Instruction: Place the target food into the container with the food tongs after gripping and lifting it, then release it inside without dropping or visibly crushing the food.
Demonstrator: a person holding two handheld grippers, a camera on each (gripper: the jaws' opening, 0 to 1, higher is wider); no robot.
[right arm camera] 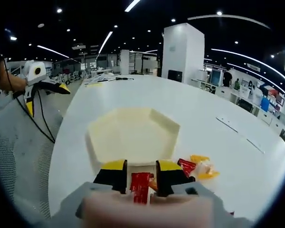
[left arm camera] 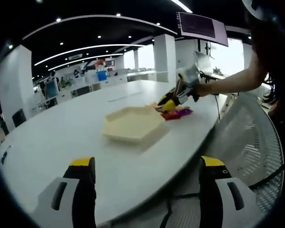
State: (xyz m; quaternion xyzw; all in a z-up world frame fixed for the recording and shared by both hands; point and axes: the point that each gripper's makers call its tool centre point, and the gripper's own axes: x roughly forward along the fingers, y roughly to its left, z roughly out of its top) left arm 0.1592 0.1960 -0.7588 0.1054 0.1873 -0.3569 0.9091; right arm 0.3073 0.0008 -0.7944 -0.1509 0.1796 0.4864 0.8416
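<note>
— Any readable text, labels or numbers?
— None. Hanging screen [left arm camera: 202, 26] above the white table [left arm camera: 61, 137]: pale lines, too blurred to read.
— On the hexagonal container [right arm camera: 133, 133] or the wrapped food [right arm camera: 199, 167] beside it?
— Plain walls on the container; wrappers colourful, nothing legible.

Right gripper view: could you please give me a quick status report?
Right tongs closed on red food piece, just short of container. Left tongs open, idle. Container empty; more food beside it. Nothing in the way.
</note>
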